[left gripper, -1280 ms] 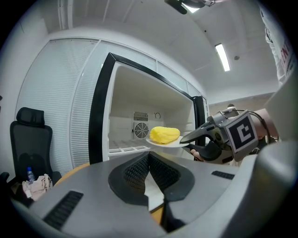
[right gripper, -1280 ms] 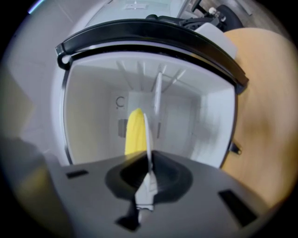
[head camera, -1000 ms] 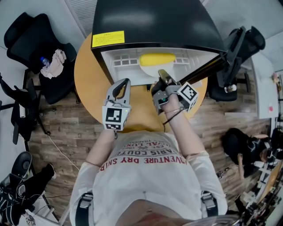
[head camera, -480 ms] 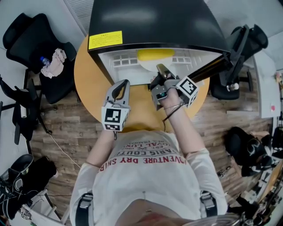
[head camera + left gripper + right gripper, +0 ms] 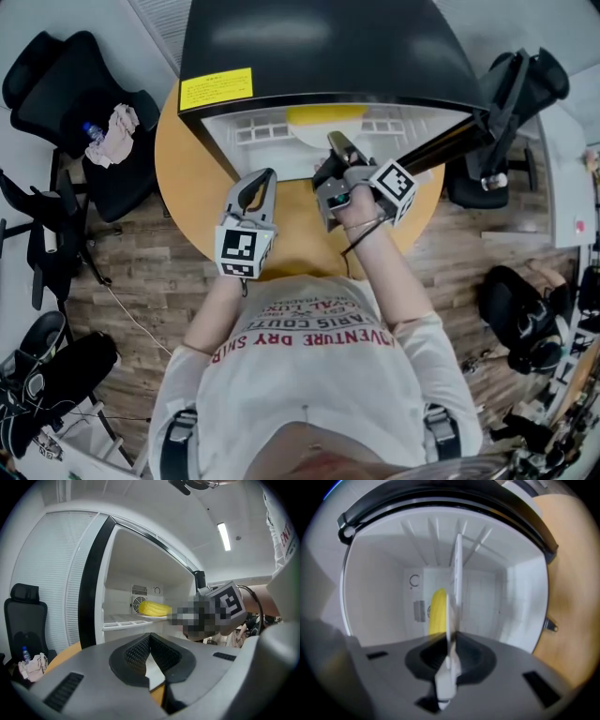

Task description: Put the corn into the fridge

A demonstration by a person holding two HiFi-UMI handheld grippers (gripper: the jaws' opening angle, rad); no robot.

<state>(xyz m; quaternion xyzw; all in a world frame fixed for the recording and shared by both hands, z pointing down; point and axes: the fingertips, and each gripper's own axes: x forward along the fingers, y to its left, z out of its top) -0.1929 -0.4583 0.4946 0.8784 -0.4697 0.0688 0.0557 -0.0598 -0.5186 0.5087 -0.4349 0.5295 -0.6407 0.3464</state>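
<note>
The grey plastic left tool (image 5: 260, 174) hovers over the round orange wooden surface (image 5: 187, 187), jaws together and empty. The black fridge (image 5: 319, 47), its yellow label (image 5: 216, 89) too small to read, holds the ribbed yellow corn (image 5: 323, 114) on a thin white plate (image 5: 452, 616) on a slotted white shelf (image 5: 258, 131). The right tool (image 5: 335, 142) reaches inside, its jaws opening, pads touching the plate's rim.

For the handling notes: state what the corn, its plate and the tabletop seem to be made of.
Corn: even yellow with kernel rows and a slight sheen, possibly a plastic replica; real or fake cannot be told.
Plate: plain white with a thin smooth rim, ceramic or hard plastic.
Tabletop: smooth uniform tan, likely wood-look laminate or veneer; no grain shows.
</note>
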